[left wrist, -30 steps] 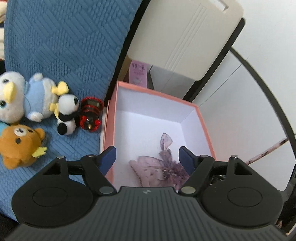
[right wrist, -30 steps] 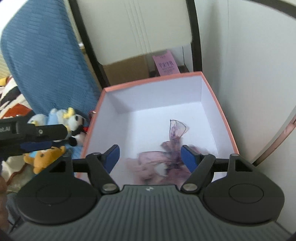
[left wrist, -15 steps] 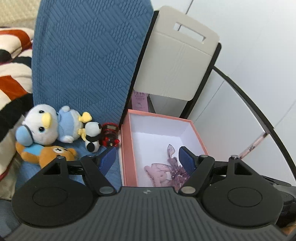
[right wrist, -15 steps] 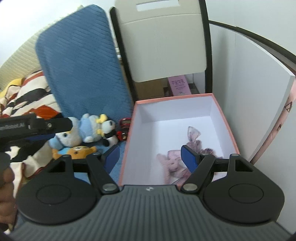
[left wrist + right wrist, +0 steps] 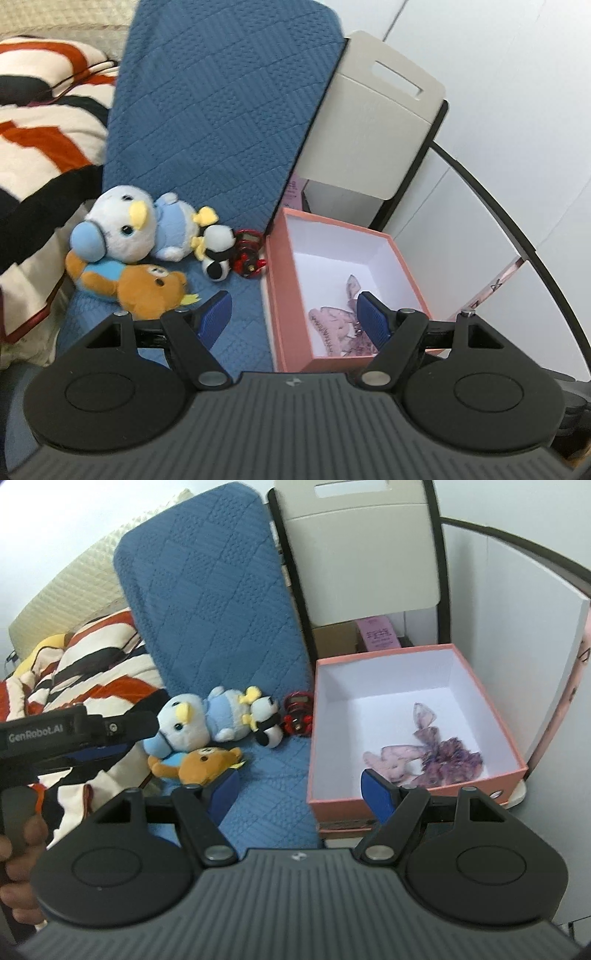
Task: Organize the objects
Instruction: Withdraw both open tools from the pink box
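Grippers above a blue quilted cushion [image 5: 229, 627]: left gripper [image 5: 295, 314] and right gripper [image 5: 299, 794], each with jaws apart and empty. Pink open cardboard box [image 5: 495, 738] holds purple gauzy fabric [image 5: 436, 757]; plush toys [image 5: 199, 731] lie beside its left wall.

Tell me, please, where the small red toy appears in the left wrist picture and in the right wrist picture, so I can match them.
Left wrist: the small red toy lies left of centre, between the panda plush and the pink box.
Right wrist: the small red toy lies near the centre, again between the panda plush and the pink box.
Shared landmark: the pink box.
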